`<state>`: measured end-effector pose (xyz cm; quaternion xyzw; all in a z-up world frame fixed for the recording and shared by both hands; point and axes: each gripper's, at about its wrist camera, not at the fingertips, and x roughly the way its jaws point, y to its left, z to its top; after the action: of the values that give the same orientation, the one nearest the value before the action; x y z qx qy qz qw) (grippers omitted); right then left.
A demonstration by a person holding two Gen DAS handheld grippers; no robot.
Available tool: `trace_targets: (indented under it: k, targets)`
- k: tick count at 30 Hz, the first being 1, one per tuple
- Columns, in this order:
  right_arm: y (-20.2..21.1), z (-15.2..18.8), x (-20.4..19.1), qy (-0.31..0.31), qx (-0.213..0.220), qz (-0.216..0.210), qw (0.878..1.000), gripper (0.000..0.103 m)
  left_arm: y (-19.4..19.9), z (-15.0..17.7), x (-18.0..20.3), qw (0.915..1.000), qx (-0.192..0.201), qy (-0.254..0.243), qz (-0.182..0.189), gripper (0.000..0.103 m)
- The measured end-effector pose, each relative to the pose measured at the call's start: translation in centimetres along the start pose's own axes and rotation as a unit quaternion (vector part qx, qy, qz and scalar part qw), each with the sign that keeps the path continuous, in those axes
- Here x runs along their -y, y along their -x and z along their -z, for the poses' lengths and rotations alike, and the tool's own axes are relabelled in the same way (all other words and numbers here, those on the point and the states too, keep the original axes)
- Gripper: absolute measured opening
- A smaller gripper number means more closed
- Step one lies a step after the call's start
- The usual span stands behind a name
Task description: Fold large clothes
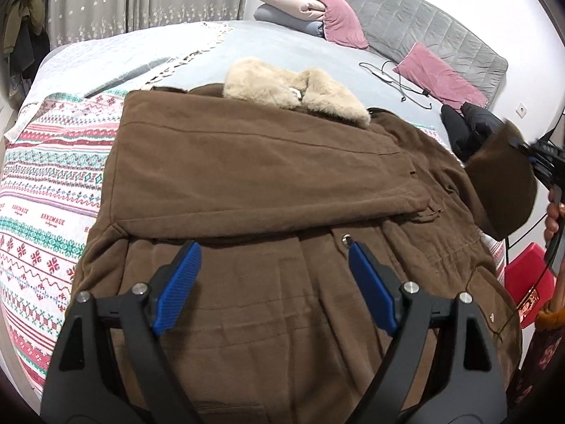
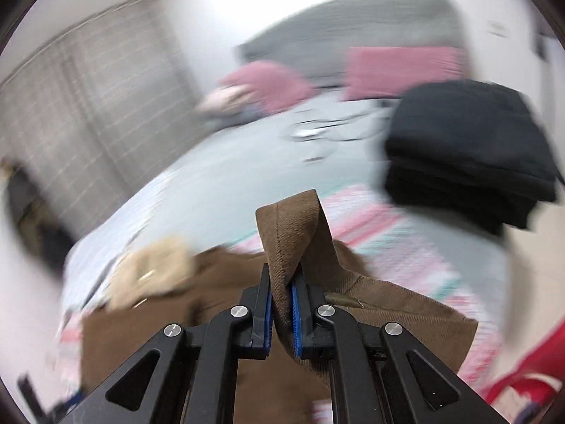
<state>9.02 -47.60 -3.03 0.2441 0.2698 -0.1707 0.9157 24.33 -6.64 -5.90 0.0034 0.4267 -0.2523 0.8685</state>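
Observation:
A large brown coat (image 1: pixel 265 176) with a cream fur collar (image 1: pixel 296 88) lies flat on the bed, one sleeve folded across its chest. My left gripper (image 1: pixel 273 251) hovers open over the coat's lower front, with nothing between its blue pads. At the coat's right side, my right gripper (image 1: pixel 519 145) is shut on the other brown sleeve (image 1: pixel 501 183) and holds it raised off the bed. The blurred right wrist view shows the sleeve's hemmed end (image 2: pixel 293 226) sticking up from the right gripper (image 2: pixel 282 272), pinched between its pads.
A patterned blanket (image 1: pixel 46 212) lies under the coat. A folded black garment pile (image 2: pixel 466 155) sits on the bed to the right. Pink pillows (image 1: pixel 441 74), a cable (image 1: pixel 395 77) and a grey headboard (image 1: pixel 423 17) are at the far end. A red box (image 1: pixel 526 282) stands beside the bed.

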Motion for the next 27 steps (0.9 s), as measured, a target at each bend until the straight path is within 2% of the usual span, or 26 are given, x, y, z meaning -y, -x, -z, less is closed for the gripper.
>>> trace_targets:
  k: [3,6,8,10,11,12,14,15,17,20,22,24,26,27]
  targets:
    - [-2.5,1.6,-5.1,0.028,-0.043,-0.074,0.996,0.008,0.5,-0.6,1.0,0.9999,0.003,-0.012,0.009,0.086]
    - [-5.9,4.1,-9.1,0.05,-0.091,-0.12,0.987,0.013,0.7,-1.4,2.5,0.9994,0.001,-0.03,0.016,0.086]
    - [-8.0,6.4,-11.0,0.084,-0.14,-0.14,0.977,0.025,0.5,-1.8,3.4,0.999,-0.008,-0.036,0.024,0.086]
    - [-9.0,8.1,-11.2,0.091,-0.195,-0.173,0.961,0.026,0.3,-2.2,4.6,0.9983,-0.016,-0.041,0.038,0.086]
    - [-8.9,8.0,-10.9,0.081,-0.206,-0.188,0.957,0.027,0.1,-2.4,5.3,0.9976,-0.02,-0.045,0.048,0.086]
    - [-8.3,7.6,-10.4,0.072,-0.203,-0.199,0.956,0.03,-0.1,-2.5,6.1,0.9968,-0.024,-0.049,0.059,0.086]
    - [-6.5,6.2,-8.7,0.057,-0.174,-0.201,0.962,0.054,-0.8,-2.7,7.5,0.995,-0.032,-0.054,0.077,0.086]
    - [-5.6,5.4,-7.6,0.048,-0.153,-0.196,0.967,0.058,-1.3,-2.9,8.2,0.994,-0.037,-0.054,0.087,0.086]
    - [-4.5,4.3,-5.9,0.039,-0.128,-0.181,0.974,0.06,-3.1,-2.9,10.0,0.9907,-0.059,-0.051,0.111,0.086]
    - [-3.8,4.2,-3.3,0.038,-0.116,-0.154,0.981,0.06,-6.0,-2.4,12.7,0.9816,-0.105,-0.046,0.153,0.086]
    - [-3.8,4.8,-2.0,0.033,-0.126,-0.135,0.982,0.06,-8.1,-1.9,13.9,0.9767,-0.133,-0.037,0.164,0.085]
    - [-3.9,5.0,-1.7,0.026,-0.138,-0.136,0.981,0.06,-10.1,-1.3,14.5,0.971,-0.162,-0.014,0.175,0.084]
    - [-4.1,5.4,-2.0,0.033,-0.146,-0.136,0.979,0.06,-11.5,-0.9,14.8,0.966,-0.177,0.014,0.188,0.078]
    - [-4.2,5.5,-2.2,0.041,-0.146,-0.134,0.979,0.06,-11.8,-0.7,14.9,0.9642,-0.178,0.027,0.194,0.071]
